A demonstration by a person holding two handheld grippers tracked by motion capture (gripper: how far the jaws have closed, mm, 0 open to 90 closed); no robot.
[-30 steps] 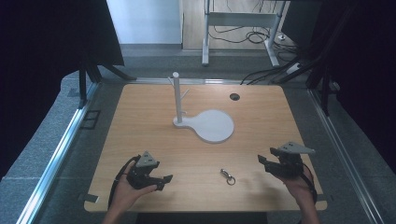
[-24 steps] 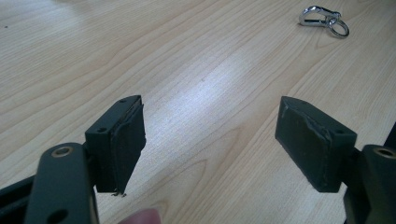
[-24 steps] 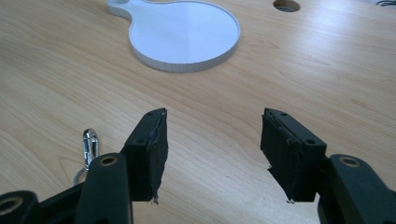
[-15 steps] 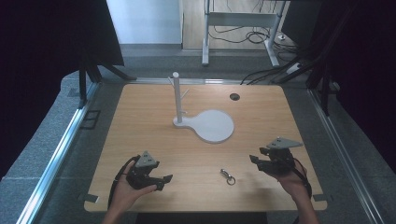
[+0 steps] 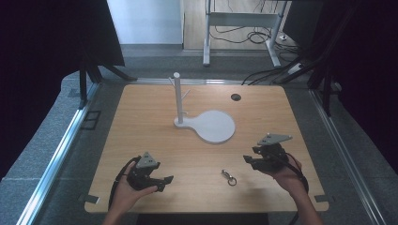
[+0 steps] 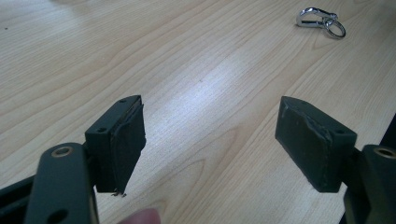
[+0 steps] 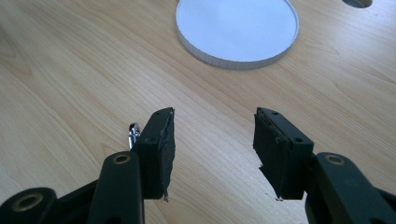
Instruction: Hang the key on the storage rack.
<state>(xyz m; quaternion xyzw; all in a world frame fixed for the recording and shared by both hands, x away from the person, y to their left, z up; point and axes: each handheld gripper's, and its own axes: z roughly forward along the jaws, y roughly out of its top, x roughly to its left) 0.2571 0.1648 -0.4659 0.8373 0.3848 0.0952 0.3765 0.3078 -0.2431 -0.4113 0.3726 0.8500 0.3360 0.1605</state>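
A small metal clasp with a ring (image 5: 229,177) lies on the wooden table (image 5: 141,122) near its front edge, between my two grippers. My left gripper (image 5: 165,182) rests low at the front left, open and empty, with the clasp (image 6: 321,21) far ahead of its jaws. My right gripper (image 5: 249,161) hovers at the front right, open with nothing between its jaws. The clasp (image 7: 133,134) peeks out just behind its left jaw. A white stand (image 5: 206,123) with an upright post and round base sits mid-table; its round base (image 7: 236,31) lies ahead of the right gripper.
A dark round hole (image 5: 235,97) is set in the table's far right part. Metal rails run along both sides of the table. Desk legs and cables stand on the floor beyond the far edge.
My right gripper has moved left and a little toward the clasp. The left gripper has stayed in place.
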